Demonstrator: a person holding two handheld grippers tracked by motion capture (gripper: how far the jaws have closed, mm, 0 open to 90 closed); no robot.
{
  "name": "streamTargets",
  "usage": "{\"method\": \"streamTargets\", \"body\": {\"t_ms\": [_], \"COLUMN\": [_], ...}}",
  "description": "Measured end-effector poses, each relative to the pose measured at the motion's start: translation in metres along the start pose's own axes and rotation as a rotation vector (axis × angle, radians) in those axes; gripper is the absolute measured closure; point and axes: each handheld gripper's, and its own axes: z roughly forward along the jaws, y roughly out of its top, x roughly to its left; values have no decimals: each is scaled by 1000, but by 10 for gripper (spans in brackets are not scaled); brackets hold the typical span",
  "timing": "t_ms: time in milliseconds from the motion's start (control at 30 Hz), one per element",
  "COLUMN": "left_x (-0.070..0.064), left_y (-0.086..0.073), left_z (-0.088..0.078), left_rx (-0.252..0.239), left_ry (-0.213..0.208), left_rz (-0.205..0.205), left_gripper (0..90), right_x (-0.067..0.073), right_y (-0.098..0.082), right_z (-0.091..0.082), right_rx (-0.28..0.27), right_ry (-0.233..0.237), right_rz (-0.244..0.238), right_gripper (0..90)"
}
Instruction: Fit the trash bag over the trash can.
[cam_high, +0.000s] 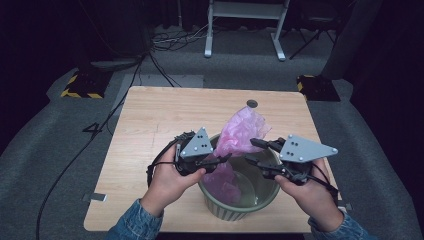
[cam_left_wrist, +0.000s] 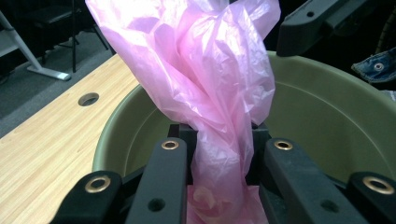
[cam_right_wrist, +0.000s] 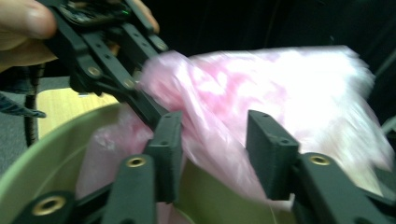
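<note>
A pink plastic bag (cam_high: 240, 131) rises out of a round olive-green bin (cam_high: 235, 212) at the table's front centre, its lower part hanging inside. My left gripper (cam_high: 224, 159) is over the bin's left rim, shut on the bag's bunched middle (cam_left_wrist: 210, 70); the jaws pinch it over the bin's wall (cam_left_wrist: 327, 112). My right gripper (cam_high: 251, 151) is over the right rim, open. In the right gripper view the blurred bag (cam_right_wrist: 261, 88) lies between the spread jaws of the right gripper (cam_right_wrist: 215, 140), with the left gripper (cam_right_wrist: 107, 56) beyond it.
The bin stands on a light wooden table (cam_high: 165, 115) with a round cable hole (cam_high: 252, 103) near its far edge. Beyond the table are grey carpet, cables, a yellow-and-black striped base (cam_high: 82, 85) and a white frame (cam_high: 245, 30).
</note>
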Motion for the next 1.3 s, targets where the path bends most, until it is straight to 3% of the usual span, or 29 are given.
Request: {"method": "streamTargets", "body": {"t_ms": [267, 333, 467, 567, 633, 733, 867, 900, 967, 1000, 1033, 1100, 1133, 1167, 1300], "left_x": [1, 0, 0, -2, -3, -4, -3, -3, -5, -6, -6, -7, -8, -7, -3], "left_y": [0, 1, 1, 2, 2, 2, 0, 0, 0, 1, 1, 3, 3, 3, 1], "left_z": [-1, 0, 1, 2, 1, -3, -7, -7, -5, -2, -2, -1, -1, -1, -6], "left_rx": [-13, -17, -27, -28, -31, -44, -53, -56, -55, -57, -57, -59, -58, -60, -65], "left_ry": [-4, -12, -29, -41, -44, -49, -53, -59, -64, -77, -77, -84, -81, -76, -53], "left_rz": [-9, -5, -9, 15, 25, 38, 44, 44, 51, 53, 53, 54, 55, 54, 38], "left_gripper": [772, 770, 768, 768, 768, 768, 768, 767, 765, 760, 754, 748, 745, 743, 743], "right_x": [-19, -22, -21, -14, -13, -14, -23, -28, -30, -32, -32, -32, -32, -32, -30], "right_y": [-25, -29, -29, -22, -20, -15, -16, -17, -17, -17, -17, -15, -15, -13, -12], "right_z": [-10, -5, 5, 17, 18, 20, 17, 17, 17, 20, 20, 23, 23, 23, 15], "right_rx": [54, 69, 76, 58, 54, 26, 24, 17, 11, 3, 3, 0, 1, -1, 8], "right_ry": [-78, -57, -37, 15, 21, 63, 28, 29, 37, 52, 52, 97, 109, 116, 92], "right_rz": [123, 172, 180, 168, 170, 209, 257, 294, 309, 334, 334, 312, 302, 279, 237], "right_gripper": [405, 356, 308, 290, 290, 295, 307, 313, 323, 380, 380, 665, 736, 865, 900]}}
